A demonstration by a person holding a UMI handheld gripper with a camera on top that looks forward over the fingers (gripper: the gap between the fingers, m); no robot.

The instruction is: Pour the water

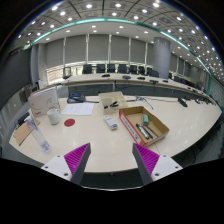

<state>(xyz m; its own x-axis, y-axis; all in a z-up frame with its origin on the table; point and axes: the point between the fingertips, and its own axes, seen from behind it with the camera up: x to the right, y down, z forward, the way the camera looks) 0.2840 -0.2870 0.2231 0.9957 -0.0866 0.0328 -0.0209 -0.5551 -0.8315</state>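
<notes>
**Water bottle waits far left, out of the fingers' reach**

The clear plastic bottle (pixel 42 133) lies or leans tilted on the near-left part of the surface (pixel 110 135), well to the left of the hand-held gripper (pixel 112 160) and beyond its left finger. By its look it is thin-walled and light, likely to flex and slip under a hard squeeze, so a moderate pinch across the middle of the body, below the neck, seems the safest hold; whether it is capped or how full it is cannot be told. Just behind it stands a clear plastic container (pixel 44 103), which may be the vessel to pour into, with a small pale cup-like thing (pixel 54 118) beside it, too small to name surely. A red round disc (pixel 69 122) lies a little to the right.

Further right sit a brown cardboard box (pixel 110 100) and, nearer, an open cardboard box (pixel 144 124) holding small items. The hand-held gripper hovers above the near edge, fingers spread wide, pink pads (pixel 76 156) facing inward with nothing between them. Dark office chairs (pixel 110 70) line the far side of the room.
</notes>
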